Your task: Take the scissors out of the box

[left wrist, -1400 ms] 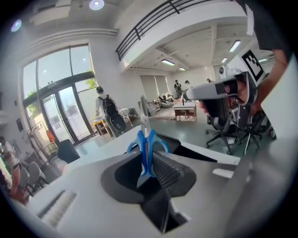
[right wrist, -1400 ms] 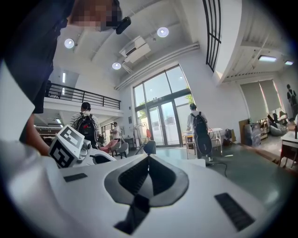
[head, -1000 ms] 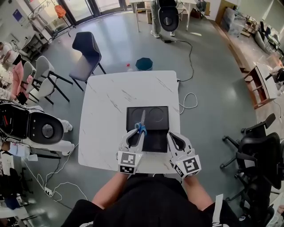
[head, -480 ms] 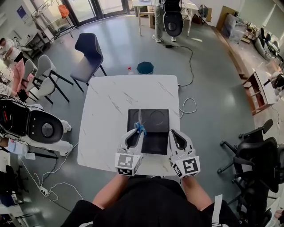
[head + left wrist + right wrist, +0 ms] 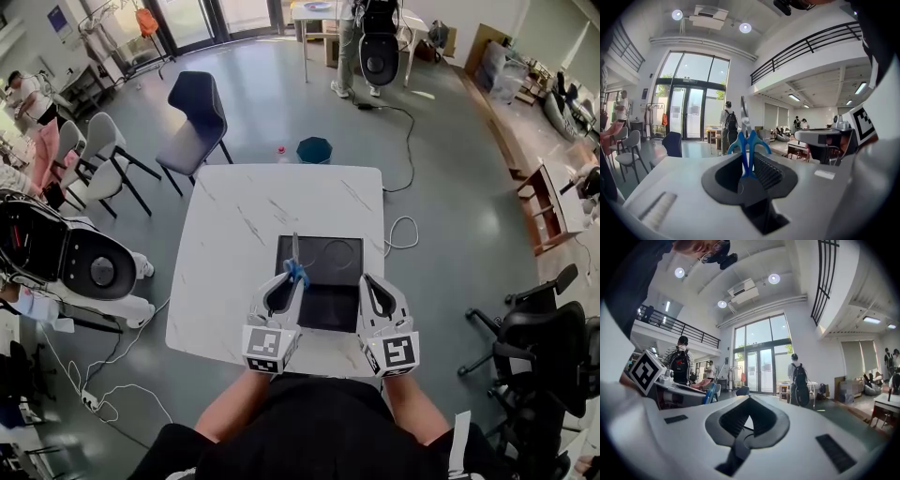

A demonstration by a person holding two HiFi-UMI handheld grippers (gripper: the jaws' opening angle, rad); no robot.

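Observation:
The scissors (image 5: 296, 270) have blue handles and thin steel blades that point away from me. My left gripper (image 5: 290, 283) is shut on the handles and holds them above the open black box (image 5: 328, 305) on the white table (image 5: 234, 234). In the left gripper view the scissors (image 5: 749, 147) stand upright between the ribbed pads, blades up. My right gripper (image 5: 372, 285) hovers over the box's right edge, shut with nothing in it. The right gripper (image 5: 750, 399) looks level across the room, and the scissors' blue handle (image 5: 710, 393) shows at its left.
A dark chair (image 5: 195, 111) and a teal stool (image 5: 314, 150) stand past the table's far edge. A cable (image 5: 401, 230) loops on the floor at the right. Grey chairs (image 5: 98, 159) stand left, black office chairs (image 5: 539, 328) right. A person (image 5: 373, 42) stands far back.
Both grippers have risen a little. The scissors have come up with the left gripper and now stand steeper over the box. The right gripper stays shut and empty.

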